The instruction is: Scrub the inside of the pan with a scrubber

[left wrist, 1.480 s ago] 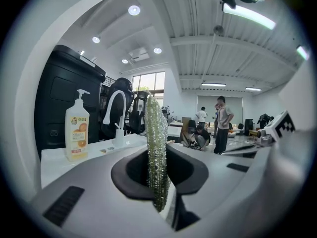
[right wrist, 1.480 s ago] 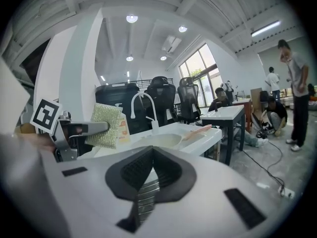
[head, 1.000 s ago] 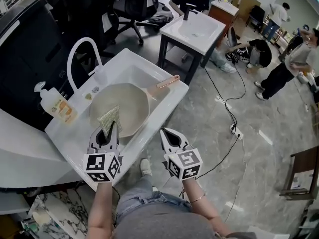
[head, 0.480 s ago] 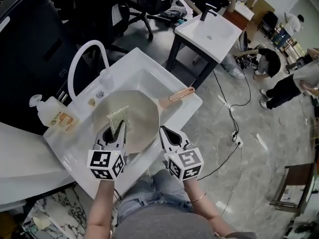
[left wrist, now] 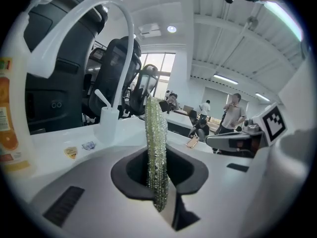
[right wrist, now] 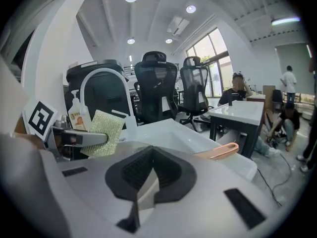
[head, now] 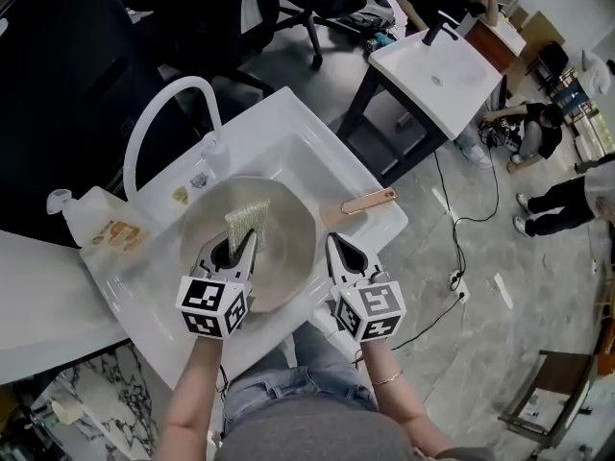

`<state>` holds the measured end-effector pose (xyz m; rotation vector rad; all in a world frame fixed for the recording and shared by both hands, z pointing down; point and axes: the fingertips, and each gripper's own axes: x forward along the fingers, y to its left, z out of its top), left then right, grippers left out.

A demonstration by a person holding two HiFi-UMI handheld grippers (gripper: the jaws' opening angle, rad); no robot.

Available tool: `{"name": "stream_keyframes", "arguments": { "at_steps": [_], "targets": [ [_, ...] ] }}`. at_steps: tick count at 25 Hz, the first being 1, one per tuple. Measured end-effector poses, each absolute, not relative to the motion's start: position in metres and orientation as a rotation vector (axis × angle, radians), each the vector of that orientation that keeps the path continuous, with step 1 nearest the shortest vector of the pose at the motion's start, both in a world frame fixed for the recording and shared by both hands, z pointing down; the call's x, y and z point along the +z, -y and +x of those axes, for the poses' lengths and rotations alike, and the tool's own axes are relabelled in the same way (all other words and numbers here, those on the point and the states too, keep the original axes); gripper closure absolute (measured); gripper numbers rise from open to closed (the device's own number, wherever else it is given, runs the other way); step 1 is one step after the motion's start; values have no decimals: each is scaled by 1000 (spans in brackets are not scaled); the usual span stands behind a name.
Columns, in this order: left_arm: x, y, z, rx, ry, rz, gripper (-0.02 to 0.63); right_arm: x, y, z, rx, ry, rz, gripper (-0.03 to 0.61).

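the pan (head: pixel 279 257), pale inside, lies in the basin of a white sink (head: pixel 293 147), and its copper-coloured handle (head: pixel 370 201) reaches out over the sink's rim on the pan's right. the left hand-held gripper (head: pixel 240 243) hangs over the near part of the pan with its jaws pinching the scrubber (head: pixel 247 221), a green-gold mesh pad that stands on edge out of the jaw tips and sits above the middle of the pan's inside; whether the pad touches the pan's surface cannot be told. the right hand-held gripper (head: pixel 338 244) is just to the right of the pan, near the root of the handle, with its jaws pressed together and nothing between them. behind the pan a white arched faucet (head: pixel 163 123) rises from the sink's deck. to the pan's left a soap bottle (head: pixel 91 224) with an orange label stands on the same deck. well beyond the pan, past its handle, stands a second white sink on dark legs (head: pixel 442 70).
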<state>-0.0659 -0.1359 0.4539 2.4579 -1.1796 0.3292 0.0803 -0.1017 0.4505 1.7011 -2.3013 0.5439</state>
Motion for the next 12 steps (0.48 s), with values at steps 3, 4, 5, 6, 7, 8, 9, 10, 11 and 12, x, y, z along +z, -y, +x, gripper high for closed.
{"name": "stream_keyframes", "arguments": {
  "at_steps": [3, 4, 5, 6, 7, 8, 9, 10, 11, 12],
  "targets": [
    [467, 141, -56, 357, 1128, 2437, 552, 454, 117, 87, 555, 2305, 1685, 568],
    [472, 142, -52, 367, 1107, 2428, 552, 456, 121, 89, 561, 2306, 1679, 568],
    [477, 142, -49, 374, 1084, 2417, 552, 457, 125, 91, 566, 2306, 1673, 568],
    [483, 141, -44, 379, 1059, 2405, 552, 459, 128, 93, 571, 2306, 1668, 568],
    [488, 141, -39, 383, 1030, 2393, 552, 460, 132, 95, 576, 2307, 1663, 568],
    [492, 140, -34, 389, 999, 2382, 552, 461, 135, 96, 581, 2309, 1659, 568],
    [497, 139, -29, 400, 964, 2377, 552, 461, 138, 98, 585, 2311, 1654, 568],
    [501, 137, -24, 415, 925, 2376, 552, 462, 141, 99, 589, 2313, 1650, 568],
    [505, 134, -18, 435, 880, 2381, 552, 463, 144, 100, 592, 2313, 1646, 568],
    [508, 131, -12, 455, 830, 2393, 552, 465, 146, 101, 595, 2312, 1644, 568]
  ]
}}
